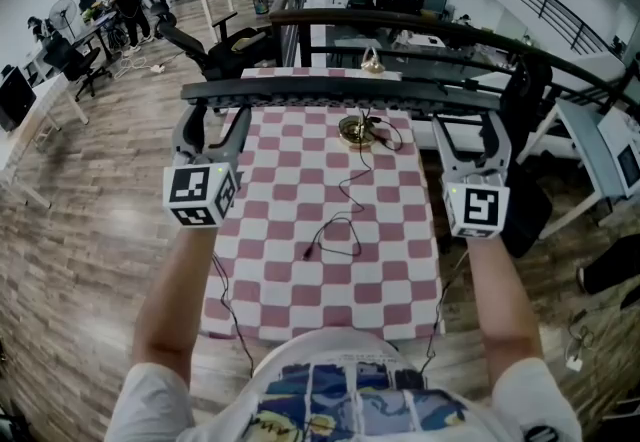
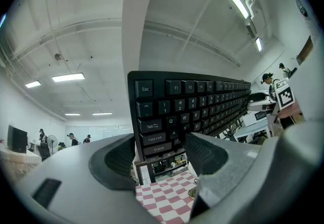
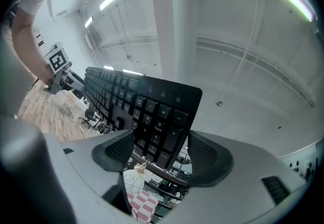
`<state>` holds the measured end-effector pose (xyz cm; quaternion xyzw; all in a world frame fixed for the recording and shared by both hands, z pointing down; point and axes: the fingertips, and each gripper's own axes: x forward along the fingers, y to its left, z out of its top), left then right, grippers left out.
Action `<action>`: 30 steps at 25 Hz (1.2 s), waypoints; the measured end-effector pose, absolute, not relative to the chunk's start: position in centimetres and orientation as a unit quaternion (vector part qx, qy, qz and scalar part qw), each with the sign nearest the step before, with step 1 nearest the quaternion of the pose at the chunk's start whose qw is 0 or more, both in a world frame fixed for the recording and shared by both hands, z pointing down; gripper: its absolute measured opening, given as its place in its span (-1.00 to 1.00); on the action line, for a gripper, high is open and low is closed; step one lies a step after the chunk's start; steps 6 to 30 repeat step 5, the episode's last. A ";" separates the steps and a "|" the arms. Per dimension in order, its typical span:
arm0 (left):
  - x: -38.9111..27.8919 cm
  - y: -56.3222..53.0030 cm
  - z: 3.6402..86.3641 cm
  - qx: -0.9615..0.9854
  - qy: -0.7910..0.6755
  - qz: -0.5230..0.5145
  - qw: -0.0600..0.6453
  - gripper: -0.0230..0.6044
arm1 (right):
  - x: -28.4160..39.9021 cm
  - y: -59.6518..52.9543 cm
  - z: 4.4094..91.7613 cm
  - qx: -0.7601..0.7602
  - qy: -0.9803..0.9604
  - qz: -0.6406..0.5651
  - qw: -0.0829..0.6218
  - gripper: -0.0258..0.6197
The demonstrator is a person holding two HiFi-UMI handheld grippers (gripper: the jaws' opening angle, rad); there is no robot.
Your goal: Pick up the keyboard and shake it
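Keyboard [image 1: 335,96] above table [image 1: 400,260]; L gripper [image 1: 213,122] at left end, R gripper [image 1: 470,133] right.

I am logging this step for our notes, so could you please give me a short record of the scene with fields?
keyboard: black, lifted off the table, held at both ends
left gripper: shut on the keyboard's Esc end
right gripper: shut on the number-pad end
table: pink-and-white checked top, below the keyboard
cable: black, lying on the table
task stage: keyboard picked up; shaking cannot be judged from one moment
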<state>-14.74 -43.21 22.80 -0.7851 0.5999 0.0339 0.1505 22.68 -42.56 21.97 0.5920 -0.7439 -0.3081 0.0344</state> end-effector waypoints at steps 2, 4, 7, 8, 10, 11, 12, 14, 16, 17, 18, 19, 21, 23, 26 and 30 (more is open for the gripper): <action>-14.8 -43.2 22.7 -0.785 0.600 0.034 0.150 0.04 | 22.6 -42.5 21.9 0.591 -0.743 -0.310 0.035 0.11; -14.9 -43.2 22.7 -0.785 0.600 0.034 0.149 0.04 | 22.6 -42.5 21.8 0.591 -0.744 -0.311 0.034 0.11; -14.9 -43.1 22.8 -0.785 0.600 0.034 0.149 0.04 | 22.5 -42.4 21.8 0.591 -0.744 -0.311 0.033 0.11; -14.9 -43.1 22.8 -0.785 0.600 0.034 0.149 0.04 | 22.5 -42.4 21.8 0.591 -0.744 -0.311 0.033 0.11; -14.9 -43.1 22.8 -0.785 0.600 0.034 0.149 0.04 | 22.5 -42.4 21.8 0.591 -0.744 -0.311 0.033 0.11; -14.9 -43.1 22.8 -0.785 0.600 0.034 0.149 0.04 | 22.5 -42.4 21.8 0.591 -0.744 -0.311 0.033 0.11; -14.9 -43.1 22.8 -0.785 0.600 0.034 0.149 0.04 | 22.5 -42.4 21.8 0.591 -0.744 -0.311 0.033 0.11; -14.9 -43.1 22.8 -0.785 0.600 0.034 0.149 0.04 | 22.5 -42.4 21.8 0.591 -0.744 -0.311 0.033 0.11; -14.9 -43.1 22.8 -0.785 0.600 0.034 0.149 0.04 | 22.5 -42.4 21.8 0.591 -0.744 -0.311 0.033 0.11; -14.9 -43.1 22.8 -0.785 0.600 0.034 0.149 0.04 | 22.5 -42.4 21.8 0.591 -0.744 -0.311 0.033 0.11; -14.9 -43.1 22.8 -0.785 0.600 0.034 0.149 0.04 | 22.5 -42.4 21.8 0.591 -0.744 -0.311 0.033 0.11; -14.9 -43.1 22.8 -0.785 0.600 0.034 0.149 0.04 | 22.5 -42.4 21.8 0.591 -0.744 -0.311 0.033 0.11; -14.9 -43.1 22.8 -0.785 0.600 0.034 0.149 0.04 | 22.5 -42.4 21.8 0.591 -0.744 -0.311 0.033 0.11; -14.9 -43.1 22.8 -0.785 0.600 0.034 0.149 0.04 | 22.5 -42.4 21.8 0.591 -0.744 -0.311 0.033 0.11; -14.9 -43.1 22.8 -0.785 0.600 0.034 0.149 0.04 | 22.5 -42.4 21.8 0.591 -0.744 -0.311 0.033 0.11; -14.9 -43.1 22.8 -0.785 0.600 0.034 0.149 0.04 | 22.5 -42.4 21.8 0.591 -0.744 -0.311 0.033 0.11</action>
